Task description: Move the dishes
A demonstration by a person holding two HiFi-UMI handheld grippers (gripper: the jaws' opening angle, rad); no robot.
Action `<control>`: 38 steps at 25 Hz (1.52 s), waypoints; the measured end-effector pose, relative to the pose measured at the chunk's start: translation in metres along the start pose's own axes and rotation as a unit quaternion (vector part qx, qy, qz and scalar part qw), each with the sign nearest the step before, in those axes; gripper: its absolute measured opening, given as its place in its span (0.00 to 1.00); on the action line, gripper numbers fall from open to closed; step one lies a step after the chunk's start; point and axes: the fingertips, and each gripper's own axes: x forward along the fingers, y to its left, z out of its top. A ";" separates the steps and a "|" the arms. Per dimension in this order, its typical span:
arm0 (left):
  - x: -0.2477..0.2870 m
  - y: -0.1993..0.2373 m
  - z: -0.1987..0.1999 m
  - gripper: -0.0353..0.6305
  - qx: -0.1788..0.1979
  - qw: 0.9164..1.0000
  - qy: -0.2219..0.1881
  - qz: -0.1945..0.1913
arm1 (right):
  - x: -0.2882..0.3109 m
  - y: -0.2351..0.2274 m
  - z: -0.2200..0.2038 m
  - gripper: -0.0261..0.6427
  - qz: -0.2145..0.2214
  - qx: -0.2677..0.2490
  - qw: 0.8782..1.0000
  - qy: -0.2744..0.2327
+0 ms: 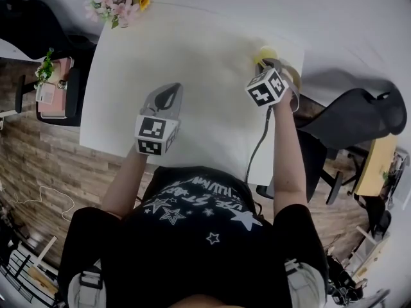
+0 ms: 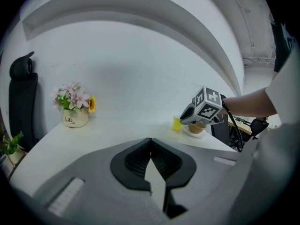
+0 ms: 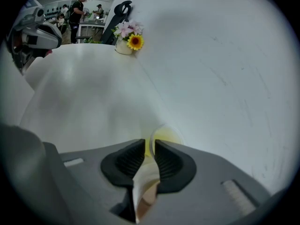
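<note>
Judging from the layout, we put the move at an early stage. The dishes sit grouped at the far right corner of the white table (image 1: 192,56), and none is lifted. The yellow cup (image 3: 166,137) stands on the tabletop. Just beside it is a tan bowl (image 2: 197,127) on a white saucer (image 2: 189,132).

The right gripper (image 3: 150,145) points steeply down onto the cup. Its jaws stand a narrow slit apart, and the cup's rim runs through that slit. A sliver of yellow shows between the rim and one pad, so we read this as straddling the rim, not clamping it. The left gripper (image 2: 150,142) hovers over bare table nearer the person, tips together, holding nothing.

Left to do, as we judge it:
- Grip the cup and carry it.
- Do the same for the bowl and saucer.
- No destination shows in any view.

Surroundings:
- A flower pot (image 1: 119,2) sits at the far left corner, well apart from the dishes.
- A black chair (image 1: 363,114) stands off the table's right side.
- A cable (image 1: 257,147) trails from the right gripper over the near edge.

Risk: the bowl lies close under the right gripper, so a careless lift could knock it.
</note>
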 end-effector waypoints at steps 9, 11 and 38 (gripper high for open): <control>-0.012 -0.014 0.005 0.07 0.014 1.000 -0.006 0.024 | -0.028 0.004 -0.006 0.35 0.022 0.011 0.999 -0.040; -0.014 -0.019 0.009 0.07 0.017 0.999 -0.011 0.029 | -0.039 -0.001 -0.012 0.35 0.018 0.019 0.998 -0.053; 0.006 -0.085 0.015 0.07 0.055 0.998 -0.001 0.028 | -0.030 0.024 -0.121 0.20 0.020 -0.060 0.998 -0.021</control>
